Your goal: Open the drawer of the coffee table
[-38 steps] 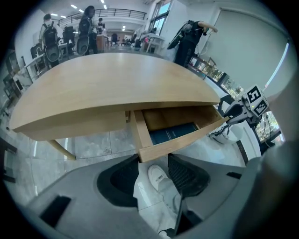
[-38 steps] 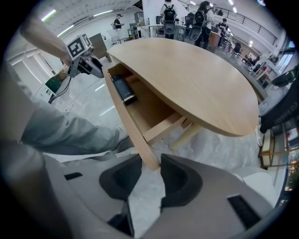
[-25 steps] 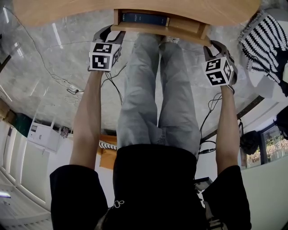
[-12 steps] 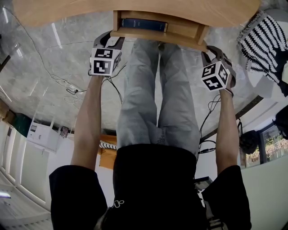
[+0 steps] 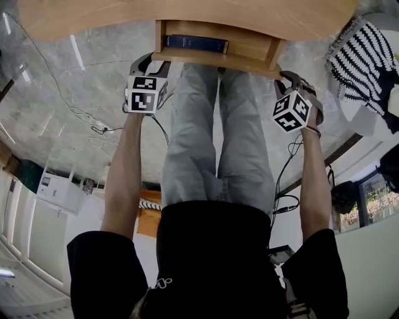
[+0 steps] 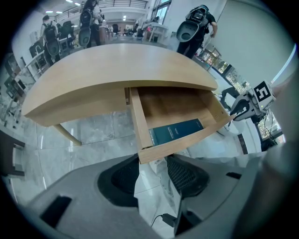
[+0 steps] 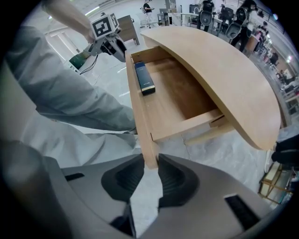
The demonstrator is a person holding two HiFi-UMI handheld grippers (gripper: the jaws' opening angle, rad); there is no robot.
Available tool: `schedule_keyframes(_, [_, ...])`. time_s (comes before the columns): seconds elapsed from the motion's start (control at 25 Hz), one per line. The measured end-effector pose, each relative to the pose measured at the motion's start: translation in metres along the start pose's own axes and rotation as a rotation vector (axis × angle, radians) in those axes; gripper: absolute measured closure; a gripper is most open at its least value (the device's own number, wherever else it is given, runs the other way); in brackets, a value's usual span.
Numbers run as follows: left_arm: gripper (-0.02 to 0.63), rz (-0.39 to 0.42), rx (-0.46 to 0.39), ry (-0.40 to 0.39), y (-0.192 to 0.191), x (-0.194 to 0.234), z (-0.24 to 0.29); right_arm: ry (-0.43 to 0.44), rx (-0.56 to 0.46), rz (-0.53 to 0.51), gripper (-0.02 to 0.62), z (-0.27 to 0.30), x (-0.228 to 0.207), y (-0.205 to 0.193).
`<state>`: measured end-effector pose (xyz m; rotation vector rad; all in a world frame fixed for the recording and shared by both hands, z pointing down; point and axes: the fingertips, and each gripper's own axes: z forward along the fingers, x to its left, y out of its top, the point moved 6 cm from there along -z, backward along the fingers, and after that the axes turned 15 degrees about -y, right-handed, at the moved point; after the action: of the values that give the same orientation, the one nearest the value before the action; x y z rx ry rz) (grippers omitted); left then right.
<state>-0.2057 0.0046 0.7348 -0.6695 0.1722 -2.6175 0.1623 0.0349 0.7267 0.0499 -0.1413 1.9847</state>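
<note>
Drawer point(image 5: 215, 60) at top centre drawn slightly further out from under the table point(image 5: 187, 15), blue book point(image 5: 195, 42) inside it, right tool's point(image 7: 150, 168) jaws just closing, now pinching the drawer front's right end, left tool point(image 6: 152, 164) spread wide at its left corner, open floor point(image 5: 81, 81) either side.

Both arms point(image 5: 124, 168) outstretched, left hand-held gripper point(image 6: 152, 161) agape

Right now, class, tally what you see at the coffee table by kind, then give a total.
coffee table: 1
drawer: 1
book: 1
tongs: 2 (left tongs open; right tongs have just been closing, now gripping the drawer's front edge)
Total: 5
</note>
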Motion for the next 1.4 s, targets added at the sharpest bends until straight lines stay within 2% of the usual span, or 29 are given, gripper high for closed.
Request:
schedule_keyframes(0.4, [0.423,-0.018,0.084,-0.014,-0.024,-0.003,0.009,0.074,0.044,-0.044,0.508,0.012,0.026,-0.007])
schedule_keyframes(0.88, [0.423,-0.002,0.175,-0.006,-0.037,0.005,0.029,0.080,0.084,0.028,0.494,0.034,0.037,-0.008])
schedule_keyframes(1.12, [0.422,0.000,0.175,0.004,-0.039,0.006,0.032,0.077,0.083,0.080,0.480,0.038,0.038,-0.009])
schedule_keyframes(1.24, [0.422,-0.036,0.183,0.024,-0.038,0.004,0.033,0.051,0.098,0.137,0.471,0.037,0.038,-0.008])
schedule_keyframes(1.4, [0.426,-0.171,0.162,0.080,-0.039,0.002,0.030,0.004,0.119,0.245,0.469,0.033,0.038,-0.009])
